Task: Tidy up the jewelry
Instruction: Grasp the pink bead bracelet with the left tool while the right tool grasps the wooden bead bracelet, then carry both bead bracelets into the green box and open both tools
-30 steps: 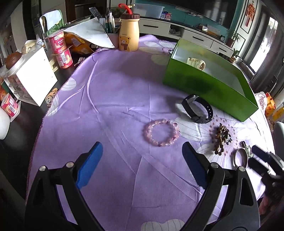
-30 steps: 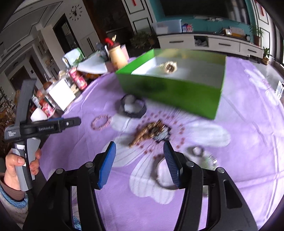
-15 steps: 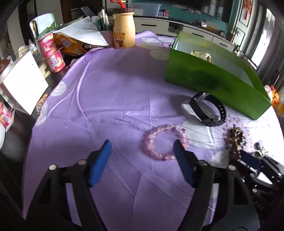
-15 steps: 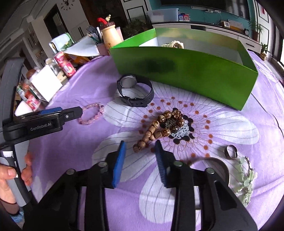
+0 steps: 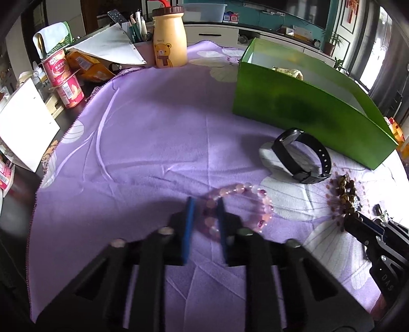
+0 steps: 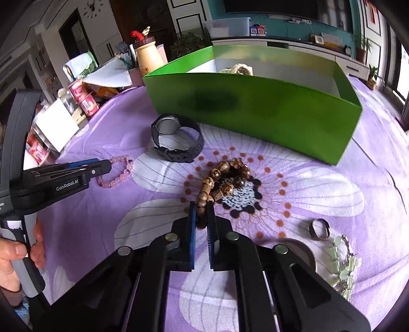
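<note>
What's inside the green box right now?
The green box holds one cream-coloured watch near its far wall, on a pale floor. The near wall hides the front part of the floor, so anything there cannot be seen.

Teal wall (image 6: pixel 281 10), white sideboard (image 6: pixel 294 46)

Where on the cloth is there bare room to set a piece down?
Bare purple cloth runs from the bear bottle to the pink bracelet. Crowded: black watch, wooden beads, ring before the green box.
</note>
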{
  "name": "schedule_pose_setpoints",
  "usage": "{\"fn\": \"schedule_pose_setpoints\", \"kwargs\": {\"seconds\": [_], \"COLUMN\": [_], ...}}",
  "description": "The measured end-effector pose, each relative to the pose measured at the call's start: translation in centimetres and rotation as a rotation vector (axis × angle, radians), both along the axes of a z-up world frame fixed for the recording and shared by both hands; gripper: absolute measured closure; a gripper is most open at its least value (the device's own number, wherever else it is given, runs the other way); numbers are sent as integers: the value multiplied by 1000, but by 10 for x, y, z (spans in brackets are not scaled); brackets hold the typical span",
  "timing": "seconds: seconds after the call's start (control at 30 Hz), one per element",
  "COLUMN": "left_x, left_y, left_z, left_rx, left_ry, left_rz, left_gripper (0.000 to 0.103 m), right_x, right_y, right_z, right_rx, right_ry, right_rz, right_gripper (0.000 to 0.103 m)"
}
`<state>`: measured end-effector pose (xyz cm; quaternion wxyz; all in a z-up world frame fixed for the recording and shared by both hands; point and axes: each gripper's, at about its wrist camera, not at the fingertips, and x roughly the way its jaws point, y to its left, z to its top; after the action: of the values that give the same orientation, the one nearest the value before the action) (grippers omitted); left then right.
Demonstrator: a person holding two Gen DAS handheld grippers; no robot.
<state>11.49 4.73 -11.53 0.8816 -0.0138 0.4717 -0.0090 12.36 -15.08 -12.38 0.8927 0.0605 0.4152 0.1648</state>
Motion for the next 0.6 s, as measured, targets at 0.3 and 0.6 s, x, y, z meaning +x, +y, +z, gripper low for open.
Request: {"fn": "schedule_pose_setpoints", "kwargs": {"seconds": [0.3,0.6], "left_x": [-20,-37], "left_y": [-1,-9], "left_z": [14,52], "left_rx": [-85,-131], "left_ry": [-23,-94], "left_rz": [-6,-45], "left_gripper": [96,96], "right_x": [-18,-30], "right_y": [-20,-31], "right_z": [25,53], "right_rx": [53,84], "right_ry": [-54,-124], "right_rz": [-8,-19], "right_gripper": [96,96]}}
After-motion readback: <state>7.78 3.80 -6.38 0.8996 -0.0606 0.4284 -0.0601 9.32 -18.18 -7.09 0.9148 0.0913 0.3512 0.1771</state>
